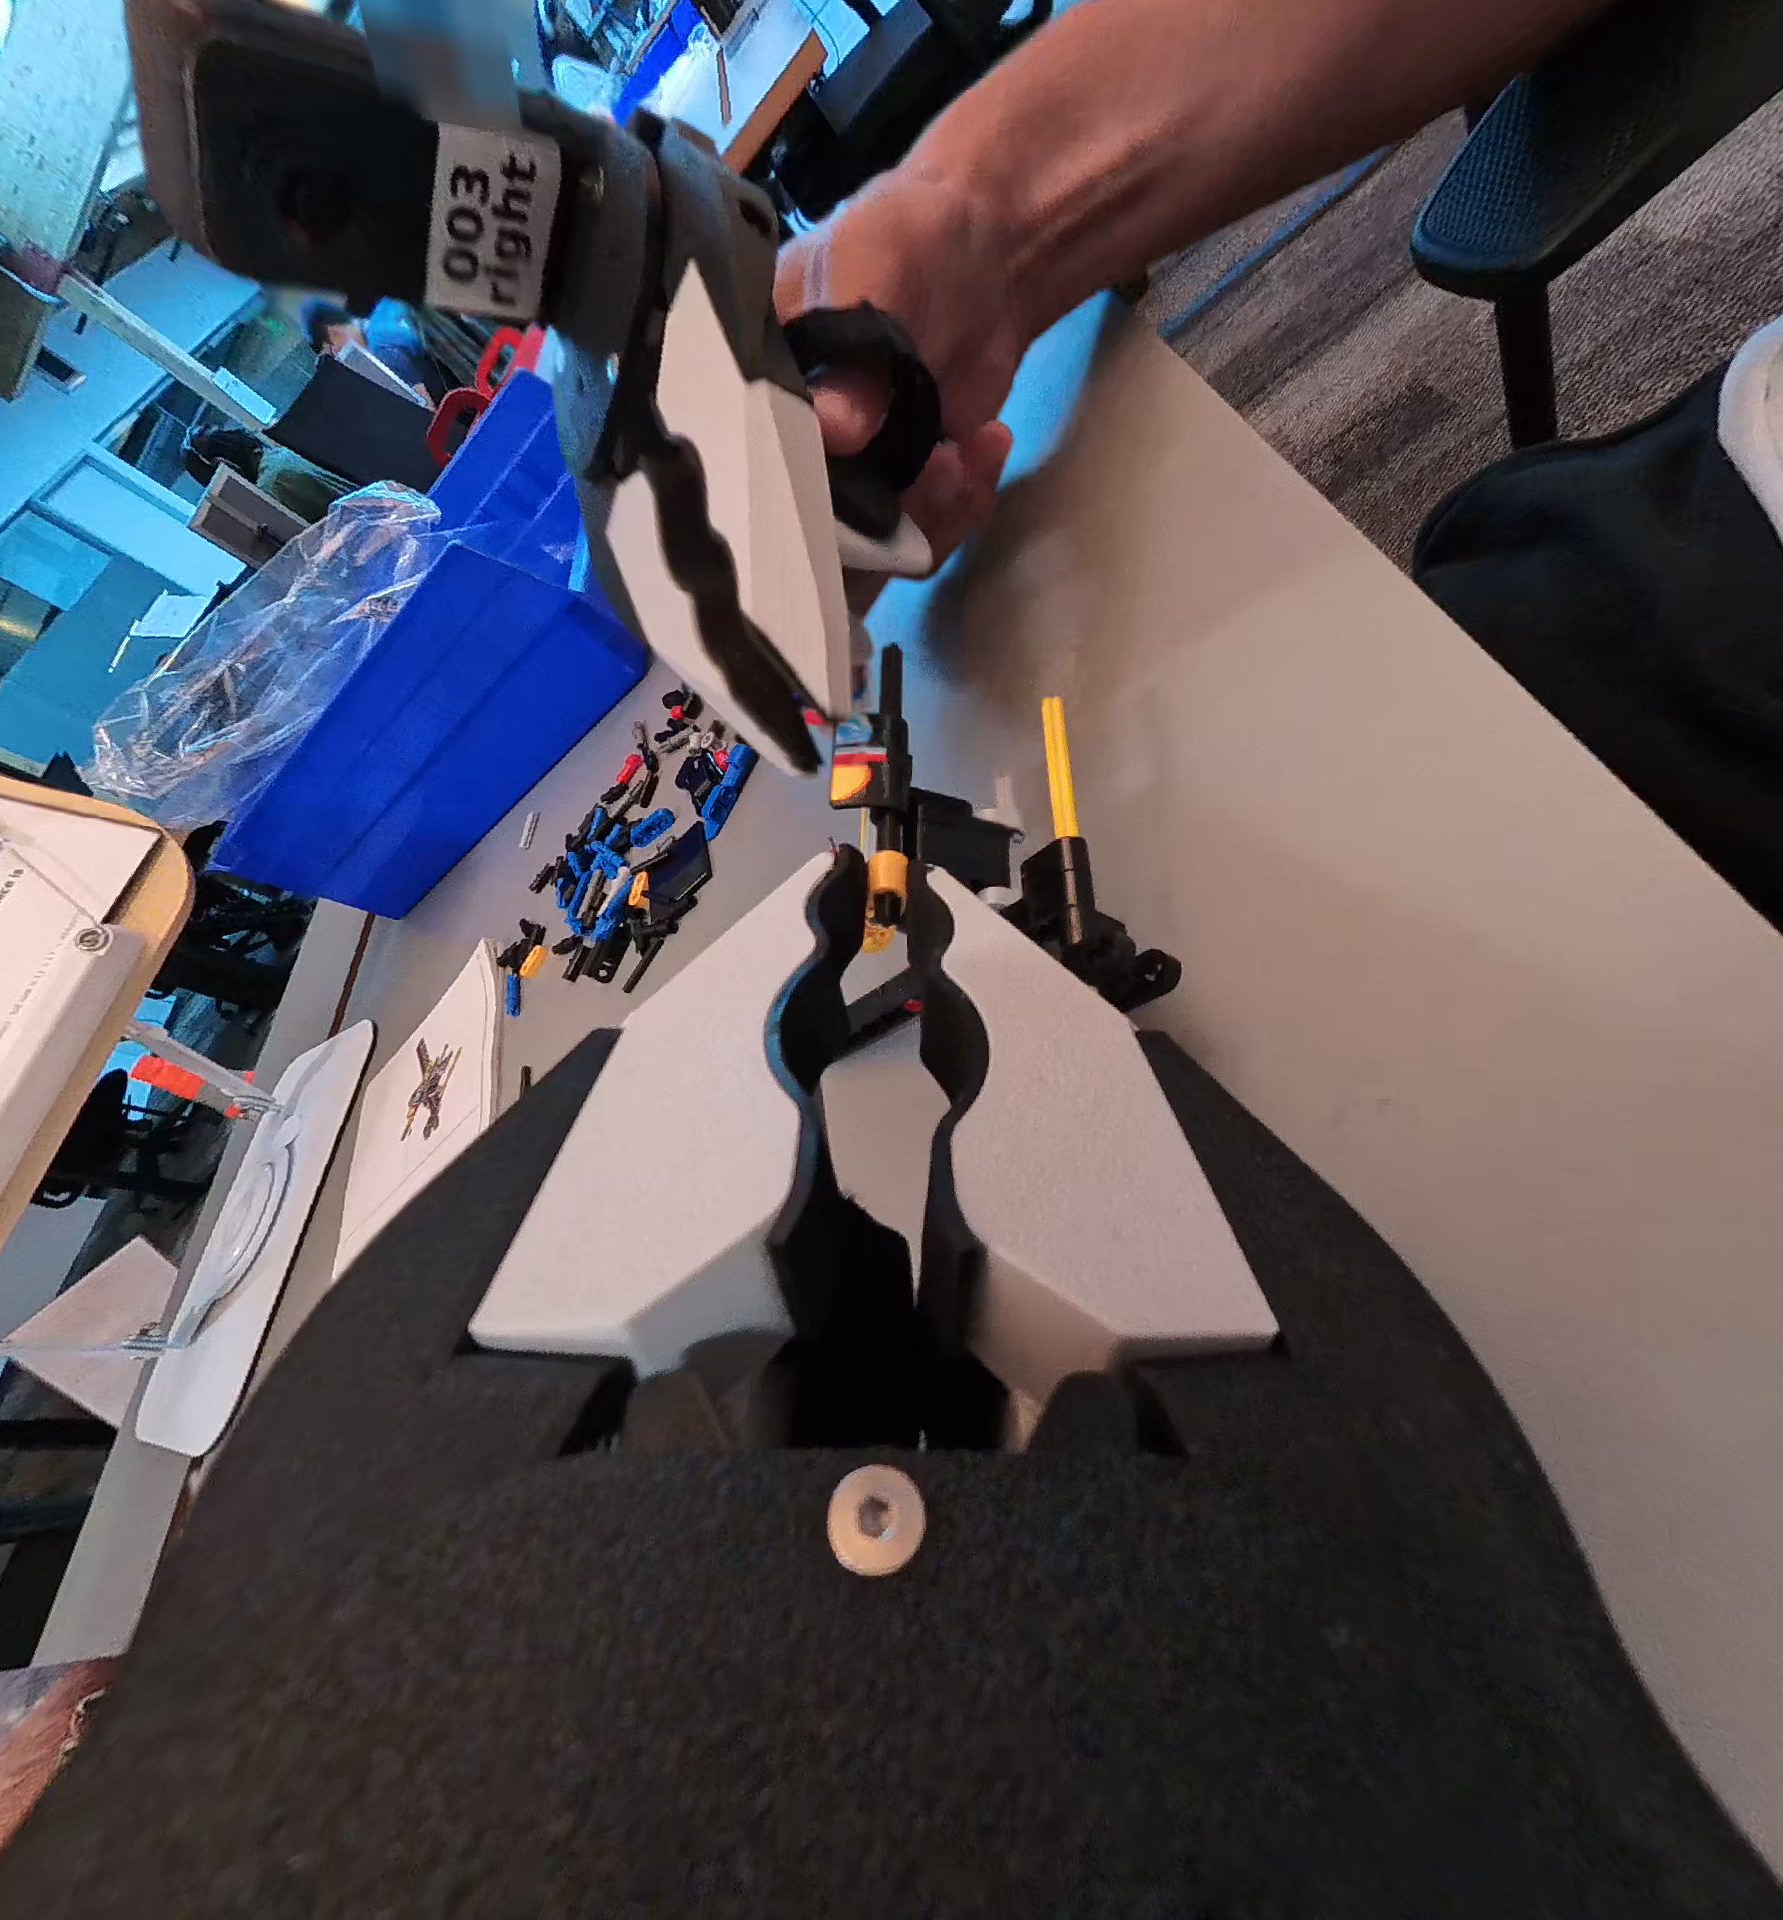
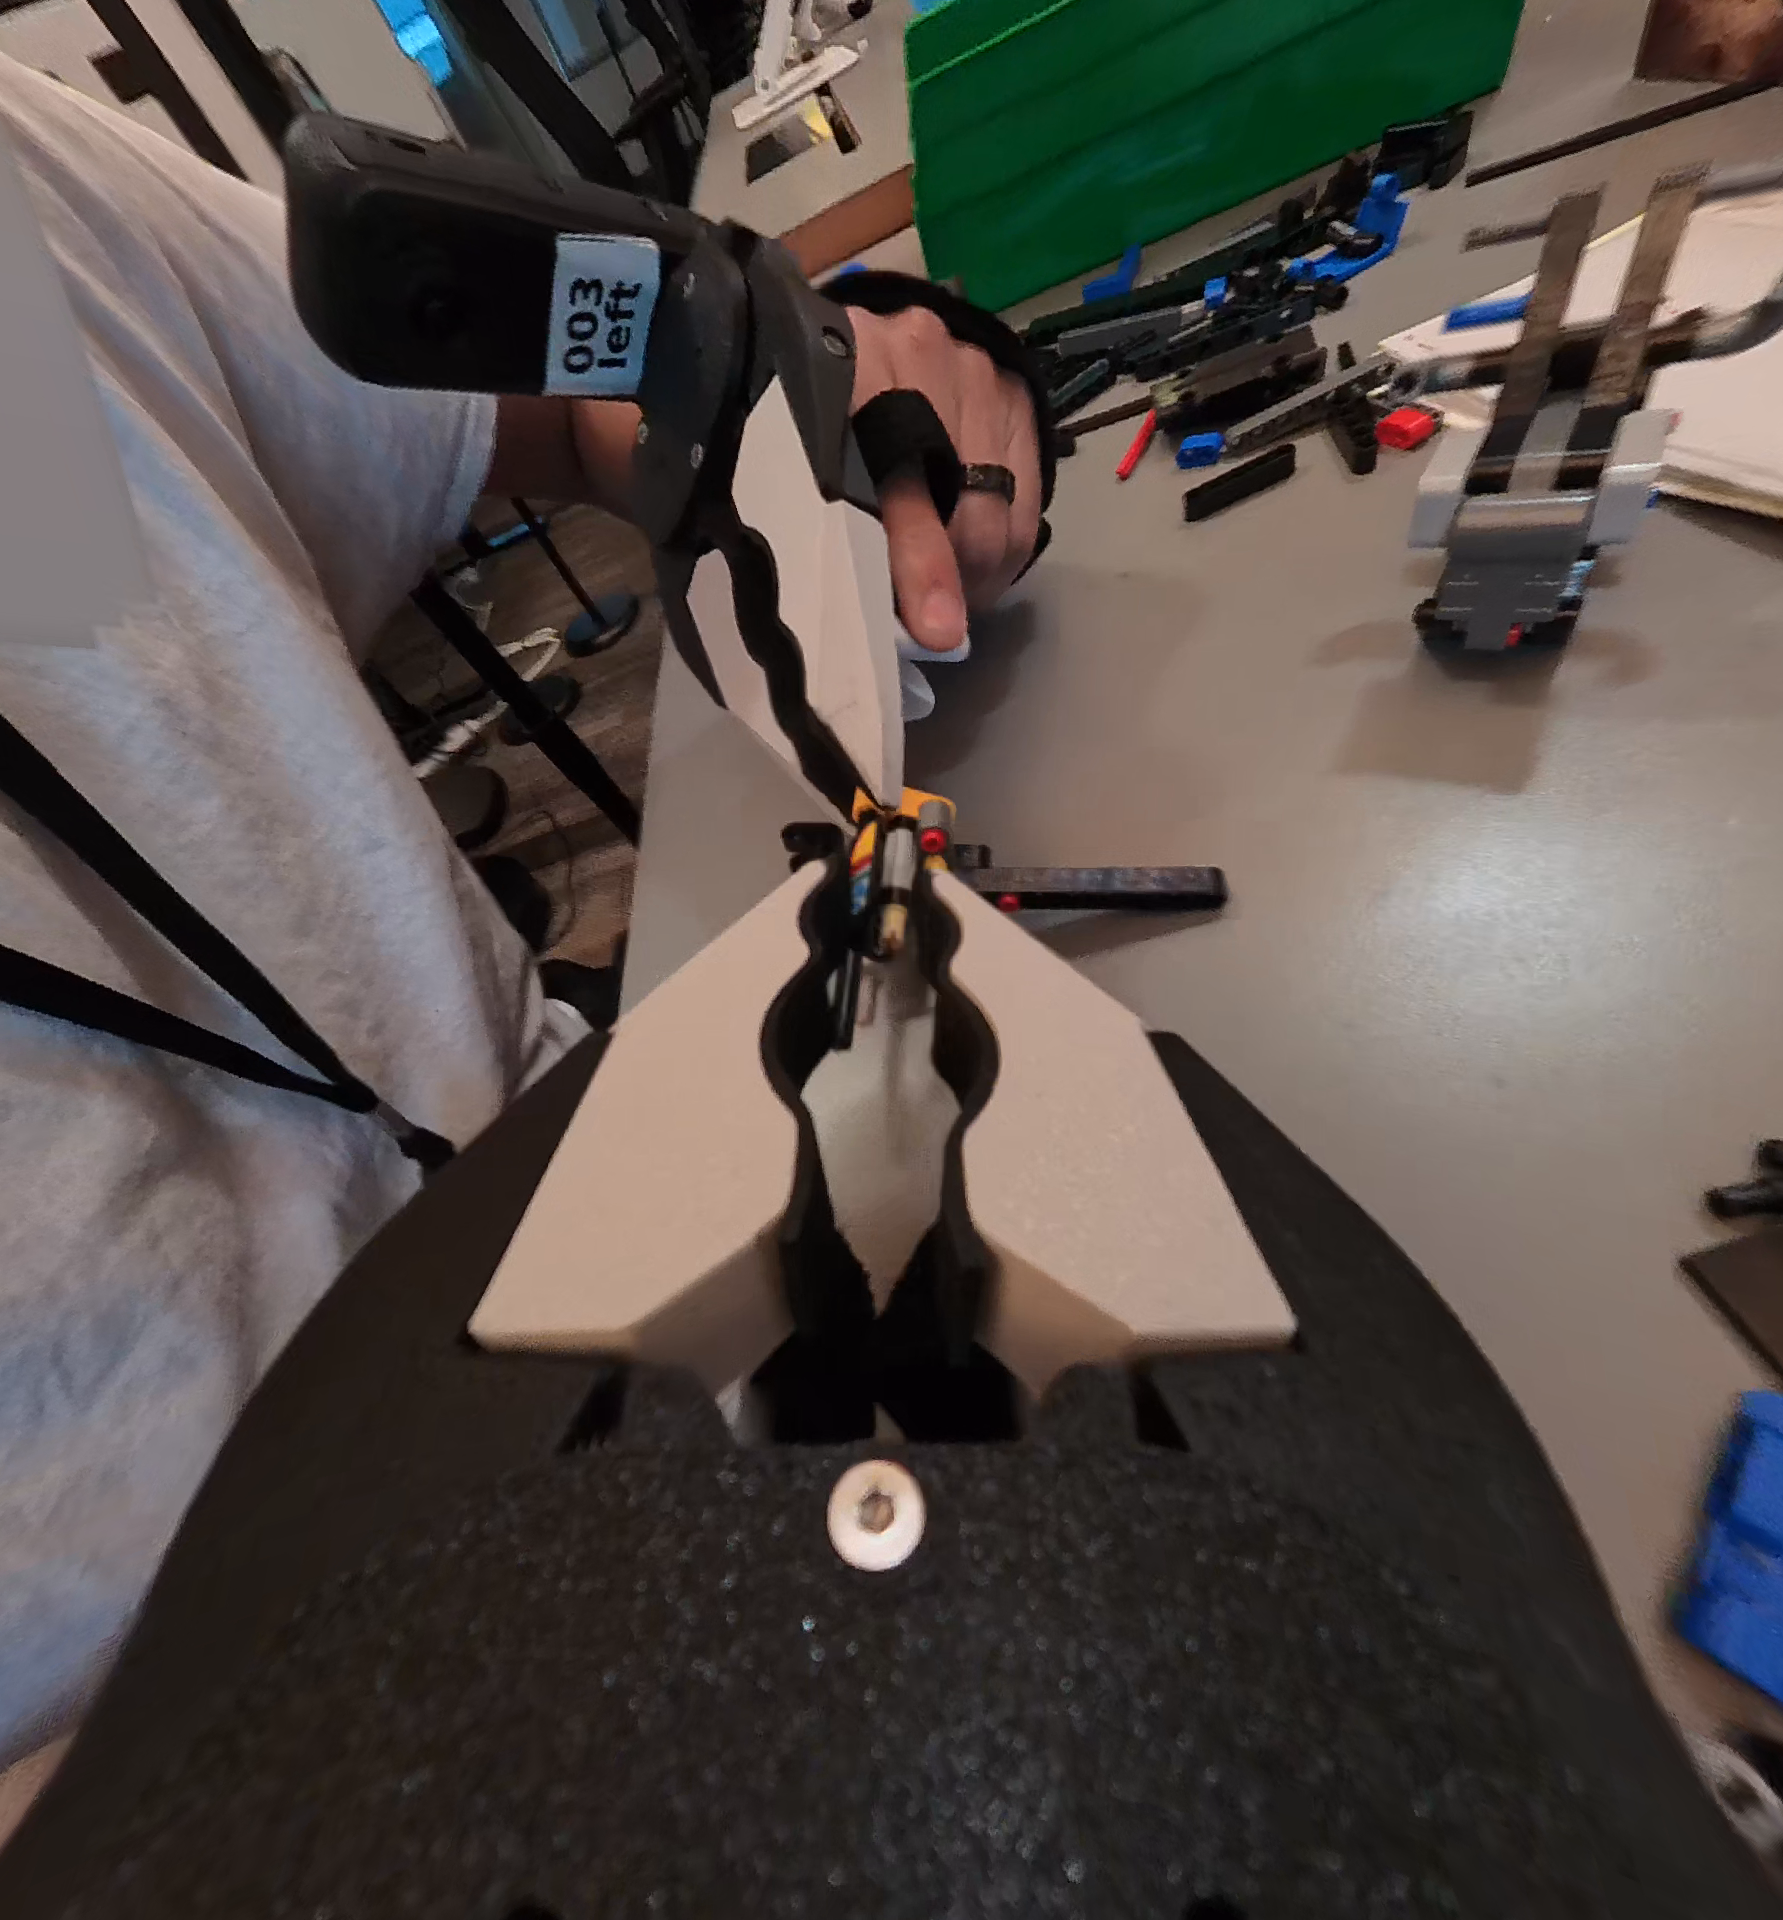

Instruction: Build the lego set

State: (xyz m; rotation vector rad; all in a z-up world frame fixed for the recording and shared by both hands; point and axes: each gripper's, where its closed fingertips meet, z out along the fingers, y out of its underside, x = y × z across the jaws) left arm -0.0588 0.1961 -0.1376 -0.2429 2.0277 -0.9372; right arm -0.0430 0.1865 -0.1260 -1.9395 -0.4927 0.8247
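A small lego subassembly (image 1: 882, 821) of a black axle, a yellow connector and a stickered piece is held above the white table (image 1: 1386, 1091). My left gripper (image 1: 882, 883) is shut on its yellow end. My right gripper (image 1: 814, 740) comes in from the upper left and is shut on its stickered end. In the right wrist view the subassembly (image 2: 892, 868) sits between my right gripper (image 2: 882, 888) fingers, and the left gripper (image 2: 871, 800) pinches it from above. A black lego frame with a yellow axle (image 1: 1058, 764) lies just behind. A black beam (image 2: 1105, 885) sticks out to the right.
A blue bin (image 1: 451, 707), a plastic bag (image 1: 274, 623), loose blue and black pieces (image 1: 638, 852) and an instruction sheet (image 1: 430, 1081) lie left. A green bin (image 2: 1178, 125), more pieces (image 2: 1230, 343) and a grey-black built section (image 2: 1531, 540) stand far right. The table edge and the person's body are close. My two grippers' fingertips are within a few centimetres of each other.
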